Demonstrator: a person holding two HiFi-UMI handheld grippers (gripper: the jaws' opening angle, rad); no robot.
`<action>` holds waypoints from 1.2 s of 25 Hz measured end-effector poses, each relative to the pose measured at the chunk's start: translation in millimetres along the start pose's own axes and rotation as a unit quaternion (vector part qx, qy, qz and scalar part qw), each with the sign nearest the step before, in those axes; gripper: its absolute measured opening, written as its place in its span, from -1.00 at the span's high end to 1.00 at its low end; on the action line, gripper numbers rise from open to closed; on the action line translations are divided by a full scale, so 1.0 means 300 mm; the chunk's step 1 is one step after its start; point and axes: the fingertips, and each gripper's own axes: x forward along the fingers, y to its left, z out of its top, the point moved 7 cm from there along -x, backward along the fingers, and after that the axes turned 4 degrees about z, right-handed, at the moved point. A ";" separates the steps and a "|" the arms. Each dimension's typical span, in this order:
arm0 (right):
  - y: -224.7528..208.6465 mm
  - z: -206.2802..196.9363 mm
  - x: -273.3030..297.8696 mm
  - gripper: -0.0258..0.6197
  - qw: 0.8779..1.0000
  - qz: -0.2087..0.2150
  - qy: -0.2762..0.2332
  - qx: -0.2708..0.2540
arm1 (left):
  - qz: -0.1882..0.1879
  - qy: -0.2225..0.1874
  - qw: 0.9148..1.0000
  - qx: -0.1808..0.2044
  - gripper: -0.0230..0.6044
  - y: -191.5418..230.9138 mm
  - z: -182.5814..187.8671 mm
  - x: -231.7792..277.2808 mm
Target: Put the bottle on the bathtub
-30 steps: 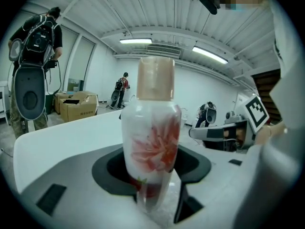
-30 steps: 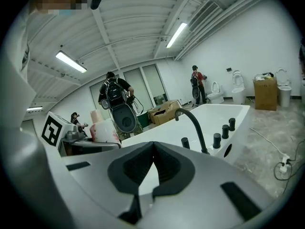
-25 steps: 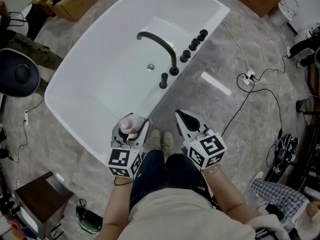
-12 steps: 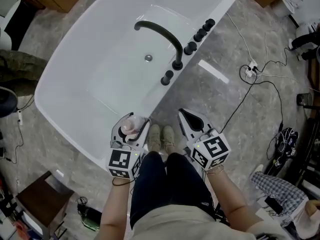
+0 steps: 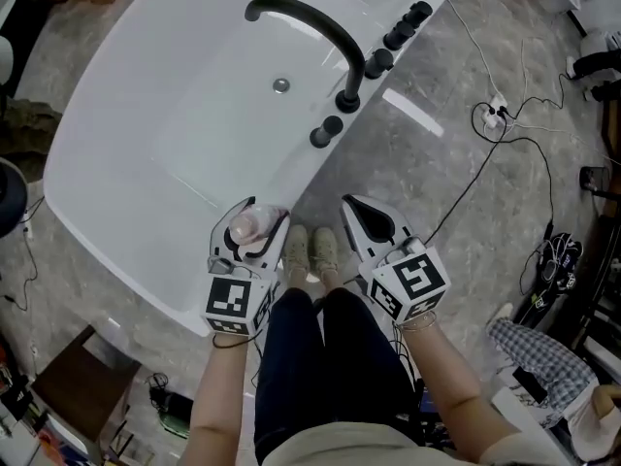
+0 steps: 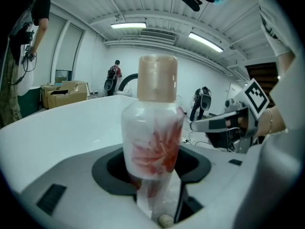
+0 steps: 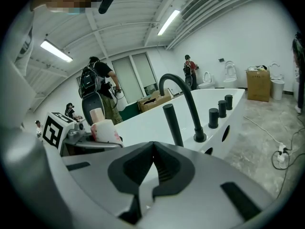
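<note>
A clear bottle (image 6: pixel 152 137) with a red flower print and a tan cap stands upright between the jaws of my left gripper (image 5: pixel 254 233), which is shut on it. In the head view the bottle (image 5: pixel 245 226) hangs over the near rim of the white bathtub (image 5: pixel 126 231). The bottle (image 7: pixel 104 128) also shows at the left of the right gripper view. My right gripper (image 5: pixel 361 219) is shut and holds nothing, over the floor beside the tub's right side.
A black arched faucet (image 5: pixel 320 27) and several black knobs (image 5: pixel 326 131) stand on the tub's right rim. Cables and a power strip (image 5: pixel 490 115) lie on the grey floor at the right. My shoes (image 5: pixel 312 250) stand between the grippers. A dark stool (image 5: pixel 73 386) is lower left.
The view has shifted toward the tub, which now reaches closer under my left gripper. Both grippers keep their hold and their spacing.
</note>
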 end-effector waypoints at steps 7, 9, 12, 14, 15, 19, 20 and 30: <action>-0.038 -0.028 0.080 0.93 1.000 -0.009 -0.009 0.002 | 0.014 -0.027 1.000 -0.005 0.18 0.025 0.022 0.101; -0.047 -0.023 0.102 0.93 1.000 -0.010 -0.013 0.003 | 0.016 -0.031 0.999 -0.005 0.18 0.020 0.029 0.126; -0.056 -0.018 0.122 0.93 1.000 -0.009 -0.018 0.003 | 0.018 -0.033 0.999 0.002 0.18 0.007 0.033 0.160; -0.062 -0.019 0.128 0.93 1.000 -0.011 -0.021 0.007 | 0.016 -0.032 0.999 0.011 0.18 -0.002 0.035 0.180; -0.067 -0.020 0.129 0.93 1.000 -0.013 -0.023 0.010 | 0.014 -0.032 0.999 0.015 0.18 -0.005 0.038 0.190; -0.092 -0.034 0.137 0.93 0.999 -0.020 -0.028 0.023 | 0.011 -0.038 0.999 0.026 0.18 -0.003 0.052 0.239; -0.097 -0.040 0.139 0.93 0.999 -0.021 -0.028 0.024 | 0.011 -0.038 0.999 0.026 0.18 -0.001 0.055 0.254; -0.126 -0.108 0.118 0.93 0.997 -0.045 -0.023 0.050 | 0.023 -0.044 0.998 0.036 0.18 -0.022 0.022 0.310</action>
